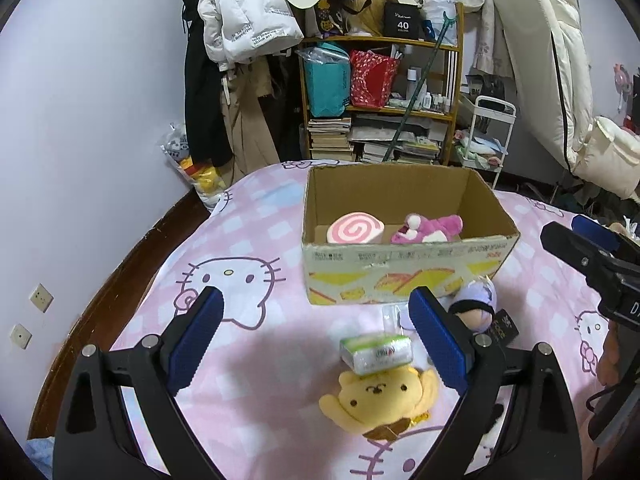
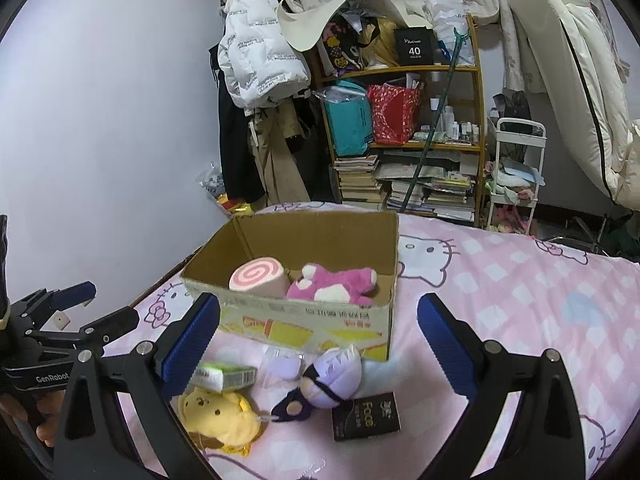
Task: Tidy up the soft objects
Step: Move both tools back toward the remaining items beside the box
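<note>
An open cardboard box (image 1: 404, 272) (image 2: 308, 320) stands on the bed. In it lie a pink swirl-roll plush (image 1: 355, 229) (image 2: 258, 276) and a magenta bear plush (image 1: 428, 229) (image 2: 334, 284). In front of the box lie a yellow dog plush (image 1: 378, 400) (image 2: 220, 416), a purple-haired doll (image 1: 478, 304) (image 2: 328, 380) and a green tissue pack (image 1: 376, 352) (image 2: 226, 376). My left gripper (image 1: 316, 332) is open and empty above the yellow plush. My right gripper (image 2: 318, 340) is open and empty above the doll.
A black "Face" booklet (image 2: 366, 420) lies beside the doll, with a small clear bag (image 2: 282, 364) by the box. The bed has a pink Hello Kitty sheet (image 1: 240, 280). A cluttered shelf (image 1: 380, 100) and hanging coats (image 1: 240, 40) stand behind.
</note>
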Available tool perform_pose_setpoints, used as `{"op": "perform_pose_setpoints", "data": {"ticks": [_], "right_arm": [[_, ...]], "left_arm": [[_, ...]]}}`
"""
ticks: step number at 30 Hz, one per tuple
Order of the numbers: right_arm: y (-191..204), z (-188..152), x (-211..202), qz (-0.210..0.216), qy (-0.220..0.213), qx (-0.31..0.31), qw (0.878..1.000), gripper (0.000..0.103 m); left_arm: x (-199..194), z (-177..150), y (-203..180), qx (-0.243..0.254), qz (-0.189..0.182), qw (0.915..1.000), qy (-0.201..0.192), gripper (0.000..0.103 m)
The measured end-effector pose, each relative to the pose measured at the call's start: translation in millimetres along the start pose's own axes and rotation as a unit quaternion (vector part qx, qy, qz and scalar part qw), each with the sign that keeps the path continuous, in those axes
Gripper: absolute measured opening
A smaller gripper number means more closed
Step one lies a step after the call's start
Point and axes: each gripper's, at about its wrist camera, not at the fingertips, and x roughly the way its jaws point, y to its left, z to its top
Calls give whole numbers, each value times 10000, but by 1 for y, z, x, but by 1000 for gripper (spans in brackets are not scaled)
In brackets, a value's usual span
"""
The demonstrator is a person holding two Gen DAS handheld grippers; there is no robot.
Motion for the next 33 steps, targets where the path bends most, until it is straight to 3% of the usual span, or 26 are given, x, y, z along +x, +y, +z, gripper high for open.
{"op": "perform_pose_setpoints", "data": {"ticks": [7, 33], "right_arm": [[2, -10, 1, -91, 99, -38, 9999, 103], [-11, -22, 49, -202, 574, 30, 9981, 103]], "left_arm": [[2, -5, -8, 100, -8, 9999, 69, 93], [58, -14, -17, 112, -360, 9953, 890, 93]]}}
